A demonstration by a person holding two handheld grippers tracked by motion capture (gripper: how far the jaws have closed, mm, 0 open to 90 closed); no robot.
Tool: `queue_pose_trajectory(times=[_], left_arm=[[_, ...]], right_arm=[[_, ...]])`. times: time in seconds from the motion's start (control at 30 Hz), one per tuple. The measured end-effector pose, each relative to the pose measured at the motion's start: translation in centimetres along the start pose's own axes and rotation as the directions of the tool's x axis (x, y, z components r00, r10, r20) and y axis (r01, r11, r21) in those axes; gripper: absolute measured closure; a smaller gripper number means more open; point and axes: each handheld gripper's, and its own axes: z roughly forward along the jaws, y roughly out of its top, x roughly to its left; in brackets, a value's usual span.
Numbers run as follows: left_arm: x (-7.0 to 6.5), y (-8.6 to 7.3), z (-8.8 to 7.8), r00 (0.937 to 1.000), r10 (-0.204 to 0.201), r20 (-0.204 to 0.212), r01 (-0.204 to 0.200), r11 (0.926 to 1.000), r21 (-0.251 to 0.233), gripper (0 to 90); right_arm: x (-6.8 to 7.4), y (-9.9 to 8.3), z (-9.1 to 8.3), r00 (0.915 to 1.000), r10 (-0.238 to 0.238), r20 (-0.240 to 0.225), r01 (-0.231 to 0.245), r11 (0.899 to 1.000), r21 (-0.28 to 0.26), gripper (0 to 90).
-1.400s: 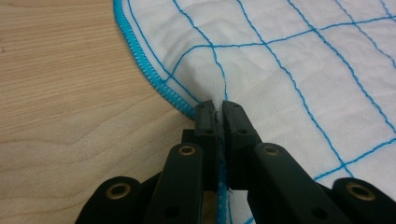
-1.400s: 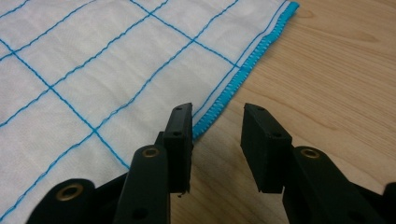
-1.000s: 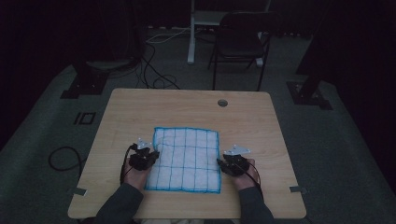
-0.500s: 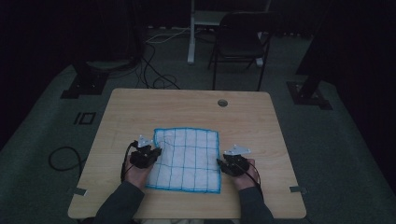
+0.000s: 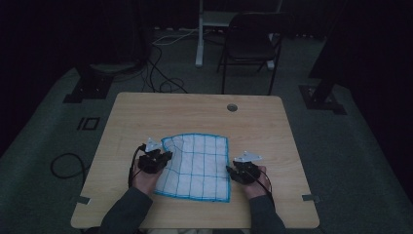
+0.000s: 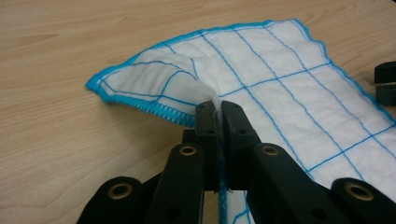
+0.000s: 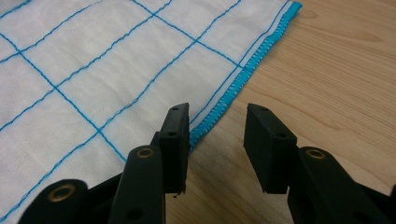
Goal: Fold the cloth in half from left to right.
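From the high view, the cloth (image 5: pixel 197 166) lay on the table (image 5: pixel 146 112), and its left edge, flat a second before, had puckered and lifted where the left gripper (image 5: pixel 157 157) pinched it, so I judged a fold had begun. In the left gripper view, the jaws were clamped on that edge, its seam vanishing between them. In the right gripper view, the right gripper (image 7: pixel 217 122) stood part-open, holding nothing, astride the cloth's blue hem, the cloth's far corners cut off.

One checked cloth (image 5: pixel 197 165) lies on one bench (image 5: pixel 253 126); two claws, left (image 5: pixel 160 157) and right (image 5: pixel 234 171); one chair (image 5: pixel 251 46) behind.
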Motion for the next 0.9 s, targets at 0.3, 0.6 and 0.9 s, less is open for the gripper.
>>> queue_pose_trajectory(times=[0.3, 0.6, 0.9], left_arm=[[-0.8, 0.7, 0.0, 0.9998, 0.014, 0.017, -0.014, 0.9998, -0.016, 87.1], [-1.6, 1.3, 0.1, 0.9988, 0.031, 0.037, -0.03, 0.9993, -0.023, 87.1], [-2.6, 2.0, 0.3, 0.9967, 0.049, 0.064, -0.047, 0.9983, -0.034, 87.1]], right_arm=[[-0.1, -0.1, -0.2, 1.0, 0.003, 0.002, -0.003, 1.0, -0.005, 60.6], [0.1, 0.0, -0.3, 0.9999, -0.009, 0.007, 0.009, 1.0, -0.001, 60.0], [0.1, -0.1, -0.4, 0.9998, -0.013, 0.014, 0.013, 1.0, 0.0, 59.2]])
